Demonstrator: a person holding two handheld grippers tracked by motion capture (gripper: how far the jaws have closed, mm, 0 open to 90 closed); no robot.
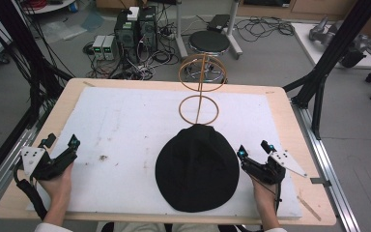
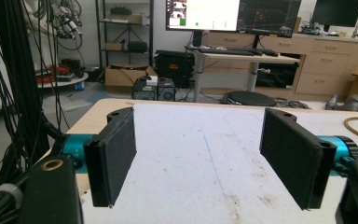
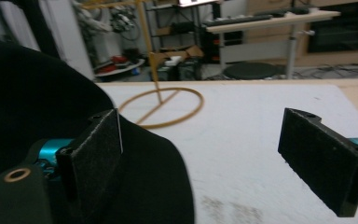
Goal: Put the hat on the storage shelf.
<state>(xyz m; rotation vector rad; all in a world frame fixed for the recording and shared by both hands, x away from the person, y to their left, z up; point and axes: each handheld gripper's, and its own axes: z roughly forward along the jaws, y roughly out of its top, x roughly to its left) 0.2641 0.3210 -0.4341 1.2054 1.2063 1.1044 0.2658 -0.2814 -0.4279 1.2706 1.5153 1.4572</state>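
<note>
- Black felt hat [image 1: 196, 168] lies crown-up on the white mat [image 1: 125, 125], near the person's edge and a little right of the middle; its far rim touches or just overlaps the base ring of the wooden stand [image 1: 199, 109].
- Right gripper [image 1: 254, 153] sits just beside the hat's right edge, jaws spread wide with nothing between them; in the right gripper view its left-hand jaw lies against the dark brim while the other stands over bare mat.
- Left gripper [image 1: 61, 143] rests well apart from the hat, near the left edge of the mat, also released and holding nothing; its own view looks across bare mat between the two pads.
- Step in hand, as I judge it: the approach, before any grasp. The work looks like lifting the hat onto the stand's upper ring [image 1: 202, 72].
- Next move probably calls for the right gripper to slide a jaw under the brim and pinch it, with the left gripper coming across to take the opposite side so the soft cloth does not sag.
- Room: the mat left of the hat is open, giving the left gripper a free path. The right gripper is closer to the table's [image 1: 290, 116] right edge, so it has less room on that side. The thin stand behind the hat could tip if bumped.
</note>
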